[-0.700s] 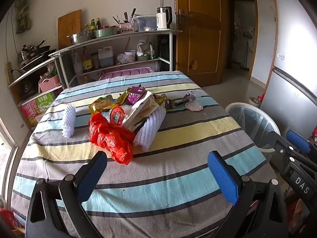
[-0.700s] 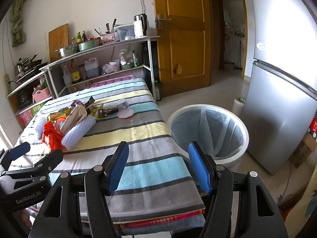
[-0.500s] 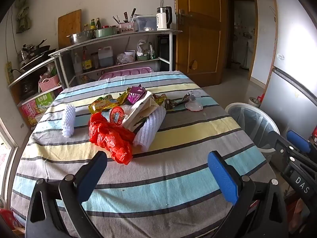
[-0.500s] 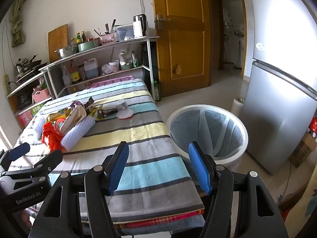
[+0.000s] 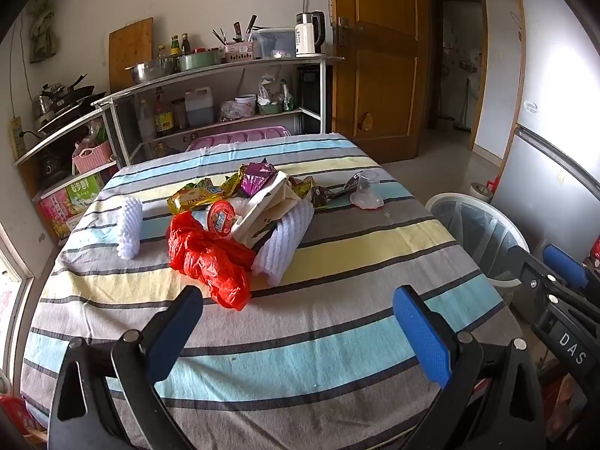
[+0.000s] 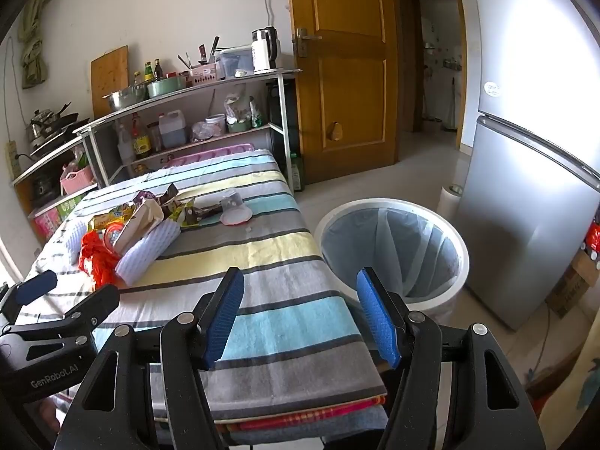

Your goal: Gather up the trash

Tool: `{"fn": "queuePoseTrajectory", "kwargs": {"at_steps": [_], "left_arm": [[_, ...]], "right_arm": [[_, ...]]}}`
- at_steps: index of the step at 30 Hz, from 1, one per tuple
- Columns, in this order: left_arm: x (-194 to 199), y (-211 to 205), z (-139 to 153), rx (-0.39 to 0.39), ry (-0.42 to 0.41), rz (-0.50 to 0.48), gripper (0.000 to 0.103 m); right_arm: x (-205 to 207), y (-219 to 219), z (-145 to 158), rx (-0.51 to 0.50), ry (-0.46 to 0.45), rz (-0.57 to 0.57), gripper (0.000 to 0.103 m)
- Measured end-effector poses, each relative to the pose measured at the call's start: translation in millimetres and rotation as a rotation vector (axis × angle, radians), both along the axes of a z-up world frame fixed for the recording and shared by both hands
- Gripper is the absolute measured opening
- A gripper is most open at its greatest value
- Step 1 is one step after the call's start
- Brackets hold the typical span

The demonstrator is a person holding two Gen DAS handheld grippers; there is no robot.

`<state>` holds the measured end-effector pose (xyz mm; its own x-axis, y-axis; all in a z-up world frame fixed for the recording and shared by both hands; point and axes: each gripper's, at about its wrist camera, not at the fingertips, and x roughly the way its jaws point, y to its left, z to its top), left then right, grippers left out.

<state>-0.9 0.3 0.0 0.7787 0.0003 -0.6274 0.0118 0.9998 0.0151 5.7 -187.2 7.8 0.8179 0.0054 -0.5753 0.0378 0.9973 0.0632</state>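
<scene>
**Desk:** Trash (image 5: 240,225) in a loose heap near the middle of a striped table (image 5: 337,356), well short of both tools. What are the grippers doing?

**Photographer:** Left gripper (image 5: 296,322) has its blue pads spread wide over bare cloth, nothing between them. Right gripper (image 6: 300,315) stands parted too, empty, over the table's near corner. Lined bin (image 6: 393,251) waits on the floor just beside the table's right edge.

**Desk:** How does the pile look to handle?

**Photographer:** Light and soft, by my reading. Red plastic bag (image 5: 210,258) lies crumpled at the front, nearest the left gripper; thin film, likely slippery, best pinched at a bunched fold rather than a flat skin. White foam sleeve (image 5: 285,243) leans against it, springy, probably squashes under the pads, so a hold across its middle suits it. A second foam sleeve (image 5: 129,227) lies apart to the left.

**Desk:** And the rest?

**Photographer:** Foil wrappers (image 5: 202,197) behind, crinkly and weightless-looking, prone to slide out unless caught at an edge. Round red-lidded cup (image 5: 221,219) rests on the bag; stiffer, could take a grip across its rim. Clear plastic cup (image 5: 365,191), tipped over on the right side, looks brittle; a gentle squeeze on its wall seems wise.
</scene>
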Motion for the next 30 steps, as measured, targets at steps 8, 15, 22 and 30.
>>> {"fn": "queuePoseTrajectory", "kwargs": {"at_steps": [8, 15, 22, 30], "left_arm": [[3.2, -4.3, -4.3, 0.0, 0.003, -0.004, 0.103], [0.5, -5.8, -2.7, -0.001, 0.005, -0.004, 0.103], [1.4, -1.2, -1.9, -0.001, 0.002, -0.004, 0.103], [2.0, -1.1, -2.5, 0.0, 0.002, -0.005, 0.103]], "right_arm": [[-0.7, -0.4, -0.2, -0.001, 0.0, -0.001, 0.063], [-0.1, -0.4, -0.4, -0.001, 0.0, -0.003, 0.063], [-0.2, -0.8, -0.6, -0.001, 0.0, -0.001, 0.063], [0.1, -0.6, -0.4, 0.0, -0.001, -0.002, 0.063]]}}
